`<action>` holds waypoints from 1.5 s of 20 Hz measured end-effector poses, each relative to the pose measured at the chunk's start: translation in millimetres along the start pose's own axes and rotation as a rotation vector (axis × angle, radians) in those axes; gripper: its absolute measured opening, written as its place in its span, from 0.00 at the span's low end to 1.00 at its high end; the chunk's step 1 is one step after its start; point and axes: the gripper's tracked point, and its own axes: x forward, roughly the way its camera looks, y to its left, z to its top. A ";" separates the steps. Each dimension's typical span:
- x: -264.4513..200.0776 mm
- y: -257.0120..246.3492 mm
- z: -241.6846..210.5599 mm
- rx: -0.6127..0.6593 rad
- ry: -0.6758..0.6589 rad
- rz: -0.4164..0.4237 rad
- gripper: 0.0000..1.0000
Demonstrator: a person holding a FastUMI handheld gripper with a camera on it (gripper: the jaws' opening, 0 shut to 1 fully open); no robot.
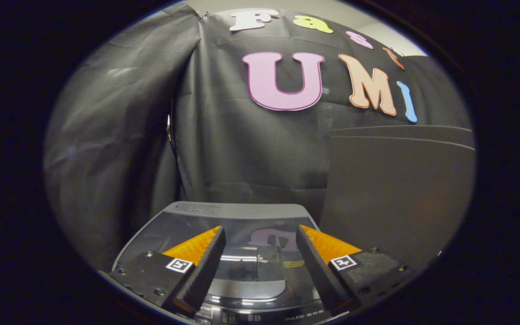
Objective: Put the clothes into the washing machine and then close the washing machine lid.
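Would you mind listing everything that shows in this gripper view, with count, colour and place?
Washing machine: one, grey body, under and just ahead of the fingers, standing against the booth wall.
Washing machine lid: one, glossy dark see-through panel, lying flat and closed on the machine, showing between the fingers.
Black cloth wall: one, black, hanging behind and beside the machine.
Dark panel: one, dark grey, beyond the right finger, beside the machine.
Hand-held gripper: one, black fingers with orange wedges and small square markers, spread open over the lid, holding nothing.
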 end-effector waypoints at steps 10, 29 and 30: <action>-73.1 -9.1 15.5 -0.042 0.014 0.030 0.95; -211.7 -79.2 70.3 0.012 -0.059 0.055 0.95; -218.3 -85.6 72.7 0.027 -0.060 0.047 0.95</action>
